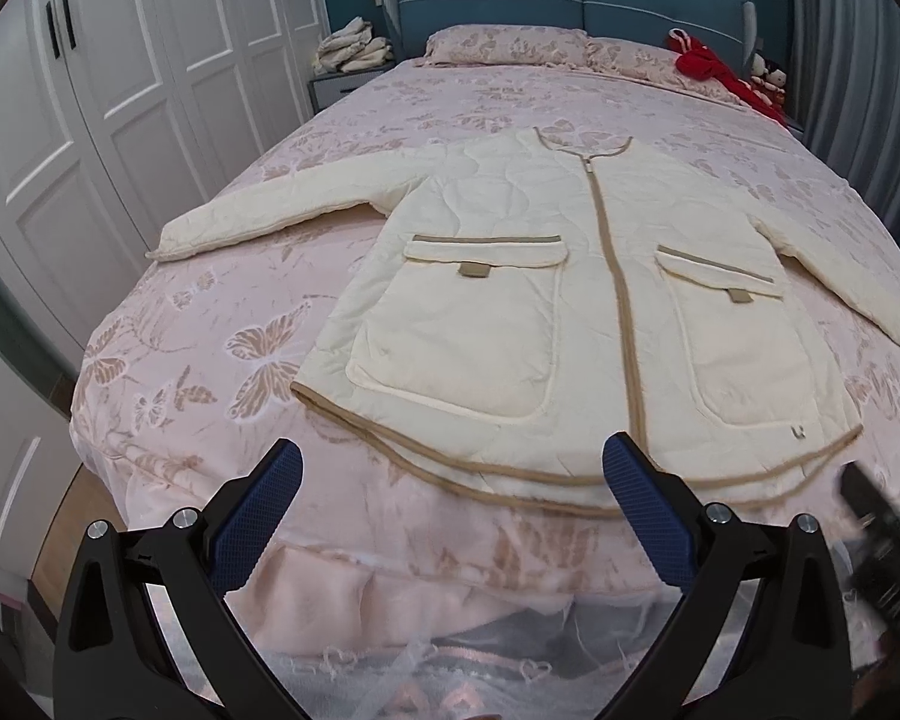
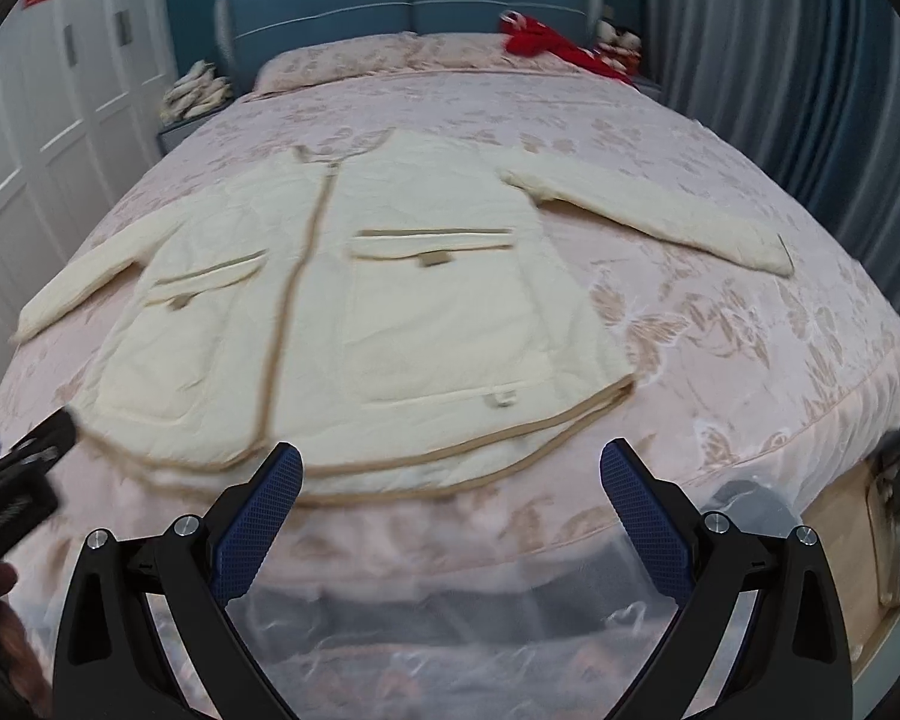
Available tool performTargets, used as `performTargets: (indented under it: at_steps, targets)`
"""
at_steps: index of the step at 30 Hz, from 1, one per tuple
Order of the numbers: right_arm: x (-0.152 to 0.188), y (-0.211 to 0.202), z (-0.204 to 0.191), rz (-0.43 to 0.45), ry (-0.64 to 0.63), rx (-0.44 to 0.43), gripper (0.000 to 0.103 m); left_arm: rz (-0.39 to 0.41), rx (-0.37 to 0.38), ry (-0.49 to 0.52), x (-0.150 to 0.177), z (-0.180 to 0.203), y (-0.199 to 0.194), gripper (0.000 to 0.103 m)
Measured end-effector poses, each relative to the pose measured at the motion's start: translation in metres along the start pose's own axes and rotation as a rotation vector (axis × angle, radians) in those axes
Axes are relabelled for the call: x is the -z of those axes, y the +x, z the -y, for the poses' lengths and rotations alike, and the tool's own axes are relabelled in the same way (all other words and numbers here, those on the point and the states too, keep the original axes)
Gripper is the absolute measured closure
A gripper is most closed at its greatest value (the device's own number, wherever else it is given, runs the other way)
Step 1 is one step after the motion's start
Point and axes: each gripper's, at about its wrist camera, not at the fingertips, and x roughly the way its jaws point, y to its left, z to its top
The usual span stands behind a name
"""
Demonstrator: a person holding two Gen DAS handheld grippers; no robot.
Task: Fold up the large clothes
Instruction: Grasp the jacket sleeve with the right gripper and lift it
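- A cream quilted jacket [image 1: 546, 276] lay flat and zipped on the bed [image 1: 390, 102], its sleeves spread, its hem toward the foot.
- The left gripper [image 1: 453, 468] hung spread and empty just off the hem.
- The right gripper [image 2: 450, 468] did likewise.

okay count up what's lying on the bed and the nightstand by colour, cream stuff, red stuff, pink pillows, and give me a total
Cream: 2, the jacket spread flat on the bed and the pile of folded cloth on the nightstand.
Red: 1, the red bundle by the headboard.
Pink: 1, the pillow in clear view; a second may lie under the red bundle, I cannot tell.
Total: 4
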Motion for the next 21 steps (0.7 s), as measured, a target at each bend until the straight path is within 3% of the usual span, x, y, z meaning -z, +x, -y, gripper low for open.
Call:
performTargets:
  at_steps: [8,12,17,21]
  targets:
    - [-0.072,0.054,0.128,0.027,0.273,0.040,0.005,-0.044,-0.007,-0.075,-0.041,-0.018,0.044,0.005]
    - [-0.109,0.099,0.214,0.031,0.475,0.035,0.005,-0.091,-0.006,-0.141,-0.062,-0.028,0.074,0.005]
    - [-0.135,0.164,0.305,0.012,0.676,0.076,0.005,-0.141,-0.013,-0.194,-0.081,-0.031,0.111,0.005]
    - [-0.149,0.204,0.353,0.005,0.750,0.125,0.005,-0.150,-0.040,-0.203,-0.097,-0.029,0.137,0.005]
